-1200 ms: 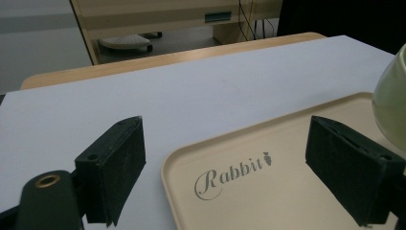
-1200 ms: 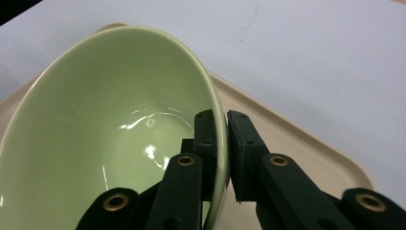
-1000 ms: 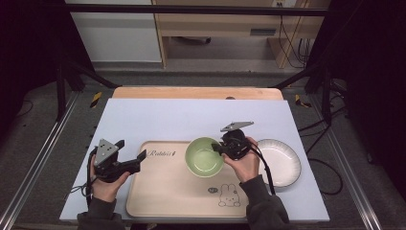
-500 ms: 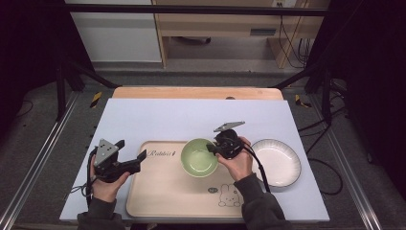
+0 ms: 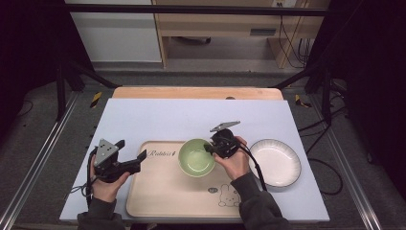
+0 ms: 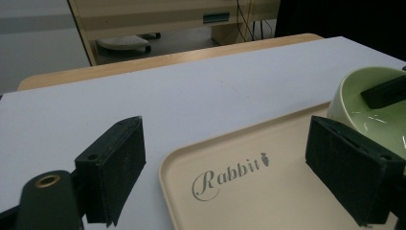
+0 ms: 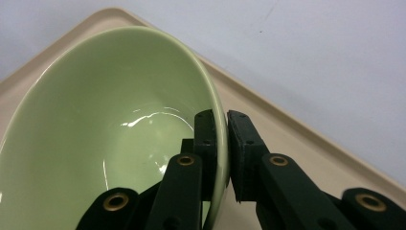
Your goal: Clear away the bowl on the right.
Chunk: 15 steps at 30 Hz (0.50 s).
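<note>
Green bowl [image 5: 196,156] sits on the tan tray [image 5: 158,201], top-right part, w/ the right gripper [image 7: 221,143] pinching its rim (one jaw inside, one outside). Left gripper [image 5: 136,161] hovers at tray's left edge, jaws spread wide, holding nothing. White plate [image 5: 275,162] lies just right of tray.

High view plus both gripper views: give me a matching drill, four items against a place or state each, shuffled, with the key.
Items
1. pale green ceramic bowl
2. white ribbed plate
3. beige plastic tray printed "Rabbit"
4. left gripper

Places or states
A. jaws open, nothing between them
B. rim pinched by the right gripper
C. lies flat under the bowl
D. on the blue mat, right of the tray

Pairs: 1-B, 2-D, 3-C, 4-A
</note>
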Available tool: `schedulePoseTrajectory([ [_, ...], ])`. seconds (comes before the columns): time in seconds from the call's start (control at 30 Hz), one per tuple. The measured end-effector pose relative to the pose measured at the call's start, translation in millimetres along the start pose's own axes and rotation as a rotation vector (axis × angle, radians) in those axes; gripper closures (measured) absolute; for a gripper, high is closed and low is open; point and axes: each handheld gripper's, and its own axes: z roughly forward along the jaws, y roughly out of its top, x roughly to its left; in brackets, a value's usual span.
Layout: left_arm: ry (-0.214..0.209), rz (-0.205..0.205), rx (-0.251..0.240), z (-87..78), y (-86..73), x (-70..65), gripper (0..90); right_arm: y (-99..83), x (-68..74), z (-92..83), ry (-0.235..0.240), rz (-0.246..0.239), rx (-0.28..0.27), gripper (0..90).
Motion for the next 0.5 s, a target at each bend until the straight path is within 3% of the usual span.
schedulePoseTrajectory([
  [0.5, 0.006, -0.009, -0.004, -1.2, 0.1, 3.2, 13.2, 4.3, 4.4, 21.5, 0.022, -0.01, 0.022, 83.1],
])
